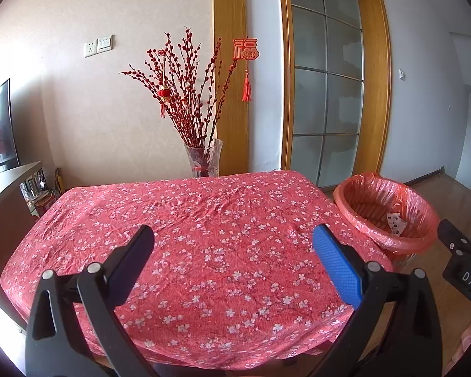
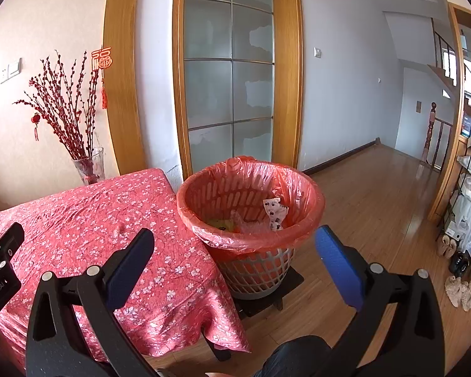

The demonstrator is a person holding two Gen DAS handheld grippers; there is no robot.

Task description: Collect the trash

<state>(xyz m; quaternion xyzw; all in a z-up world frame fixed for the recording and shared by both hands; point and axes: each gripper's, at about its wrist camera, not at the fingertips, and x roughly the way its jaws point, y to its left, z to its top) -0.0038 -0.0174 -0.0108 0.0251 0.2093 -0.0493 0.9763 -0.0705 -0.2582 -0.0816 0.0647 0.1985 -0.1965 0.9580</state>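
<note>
A grey basket bin [image 2: 254, 270] lined with a red plastic bag stands on the floor at the table's right end; it also shows in the left wrist view [image 1: 383, 210]. Inside lie a white wrapper with dark prints [image 2: 276, 213], clear plastic and something yellow. My left gripper [image 1: 234, 245] is open and empty above the table [image 1: 204, 220], which has a red flowered cloth with no trash on it. My right gripper [image 2: 235, 248] is open and empty, in front of the bin and just below its rim; part of its body shows in the left wrist view [image 1: 464, 264].
A glass vase of red branches [image 1: 204, 160] stands behind the table's far edge. A TV [image 1: 3, 125] on a dark cabinet is at the left. Wooden floor [image 2: 376, 194] lies right of the bin, with shelves, bags and shoes [image 2: 468, 220] at the far right.
</note>
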